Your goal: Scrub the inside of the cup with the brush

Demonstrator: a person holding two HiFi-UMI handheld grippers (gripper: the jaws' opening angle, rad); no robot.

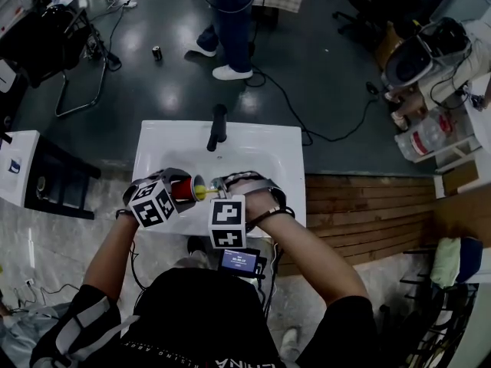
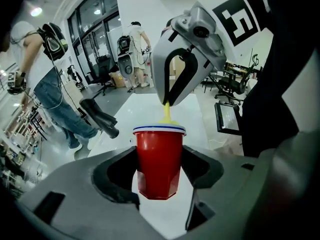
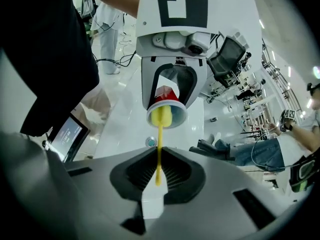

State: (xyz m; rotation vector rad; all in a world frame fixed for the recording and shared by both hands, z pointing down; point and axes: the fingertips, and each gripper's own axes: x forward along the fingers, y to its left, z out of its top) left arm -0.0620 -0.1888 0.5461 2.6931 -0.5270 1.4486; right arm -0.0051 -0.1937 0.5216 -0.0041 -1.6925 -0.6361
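1. Clearly the scrubbing step itself is in hand, to judge from how things lie: the head of the brush [image 3: 159, 139] sits in the mouth of the red cup [image 2: 159, 144], and both tools are gripped.
2. The left gripper [image 2: 160, 166] stands wide, with its dark pads pressed on the two sides of the cup's lower half. The cup is carried in the air, not set down.
3. The right gripper [image 3: 158, 171] is nearly closed, pinching the thin yellow handle of the brush. The handle runs straight from the jaws to the cup's rim.
4. Seen from the head view, the cup lies on its side over the front part of the white sink [image 1: 253, 148], with its mouth turned toward the right gripper. The black faucet [image 1: 218, 126] stands at the far edge, well apart from both tools.
5. How deep the brush head reaches I cannot tell; its yellow top fills much of the opening, and the cup's floor is hidden.
6. The next move probably calls for pushing the head further in along the cup's axis, then twisting or stroking it against the inner wall while the left gripper braces the cup.
7. The cup looks thin-walled, so hard side pressure could well dent it or lever it out of the pads; gentle, centred strokes seem wiser.
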